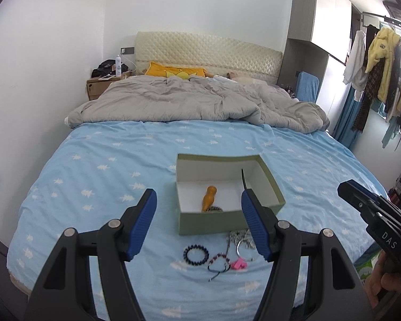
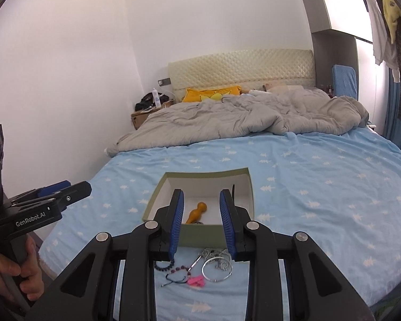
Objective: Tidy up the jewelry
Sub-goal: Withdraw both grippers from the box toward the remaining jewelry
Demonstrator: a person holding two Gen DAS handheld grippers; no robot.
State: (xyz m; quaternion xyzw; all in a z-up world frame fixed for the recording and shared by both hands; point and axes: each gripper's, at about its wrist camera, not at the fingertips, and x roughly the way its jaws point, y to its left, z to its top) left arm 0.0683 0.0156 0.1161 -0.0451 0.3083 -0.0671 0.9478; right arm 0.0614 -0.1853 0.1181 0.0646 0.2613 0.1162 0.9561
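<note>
An open green box (image 1: 272,184) (image 2: 157,195) sits on the blue bed sheet. Inside lie an orange wooden piece (image 1: 209,197) (image 2: 197,211) and a small beaded item (image 1: 216,209). In front of the box lie a dark bead bracelet (image 1: 196,253) (image 2: 163,264), a red bead bracelet with cord (image 1: 219,262) (image 2: 177,273), a pink piece (image 1: 239,264) (image 2: 196,280), a silver ring bangle (image 2: 217,269) and a silver chain (image 1: 238,236) (image 2: 211,253). My left gripper (image 1: 199,200) is open above the jewelry. My right gripper (image 2: 201,200) is open, hovering over the box's near wall.
A grey duvet (image 1: 195,101) is bunched across the far half of the bed, with a yellow pillow (image 1: 173,72) at the headboard. A nightstand (image 1: 101,85) stands at the far left. Clothes (image 1: 382,75) hang at the right.
</note>
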